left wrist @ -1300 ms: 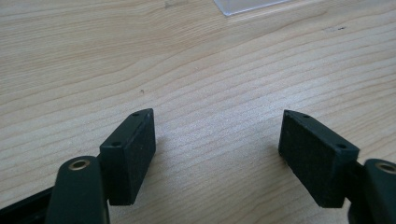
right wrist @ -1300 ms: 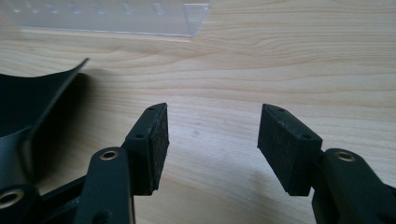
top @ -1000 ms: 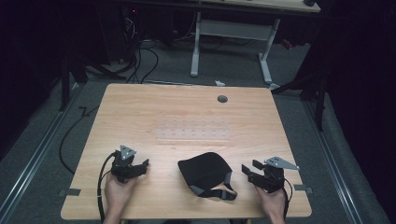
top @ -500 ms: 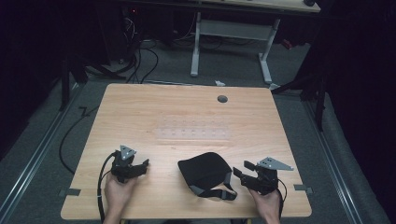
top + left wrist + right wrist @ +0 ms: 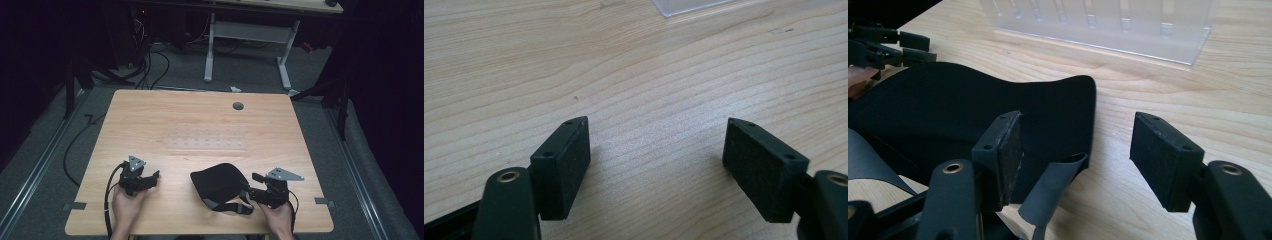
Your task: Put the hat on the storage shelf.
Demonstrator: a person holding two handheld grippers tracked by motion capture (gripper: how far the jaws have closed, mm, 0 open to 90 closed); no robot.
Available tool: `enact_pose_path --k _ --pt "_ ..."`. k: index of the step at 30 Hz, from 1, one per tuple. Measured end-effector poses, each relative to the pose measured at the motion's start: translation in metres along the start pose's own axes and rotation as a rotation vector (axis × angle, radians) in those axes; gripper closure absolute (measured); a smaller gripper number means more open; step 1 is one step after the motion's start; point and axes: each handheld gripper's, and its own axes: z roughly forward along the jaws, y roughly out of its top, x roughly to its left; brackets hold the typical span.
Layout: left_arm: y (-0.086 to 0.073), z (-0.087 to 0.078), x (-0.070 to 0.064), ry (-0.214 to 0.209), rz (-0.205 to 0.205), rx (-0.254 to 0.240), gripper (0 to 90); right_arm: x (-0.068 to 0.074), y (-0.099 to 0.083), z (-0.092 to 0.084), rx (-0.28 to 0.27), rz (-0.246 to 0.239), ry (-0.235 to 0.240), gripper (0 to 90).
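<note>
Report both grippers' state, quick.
Left gripper: open, empty, over bare table.
Right gripper: jaws just opening, strap of the black cap between them, not gripped.

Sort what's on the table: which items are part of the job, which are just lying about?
In the job:
- black cap, with its strap between the open jaws of the right gripper, which have just been opening
- left gripper, open, resting apart on bare wood

Lying about:
- clear plastic tray at mid-table
- grommet hole in the table
</note>
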Motion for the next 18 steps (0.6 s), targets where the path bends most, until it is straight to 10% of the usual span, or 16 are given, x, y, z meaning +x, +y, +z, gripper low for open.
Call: enact_pose_path --k 18 --pt "0.000 0.000 0.000 -0.001 -0.001 -0.001 27.5 0.003 -0.005 0.026 0.072 0.005 0.040 36.1"
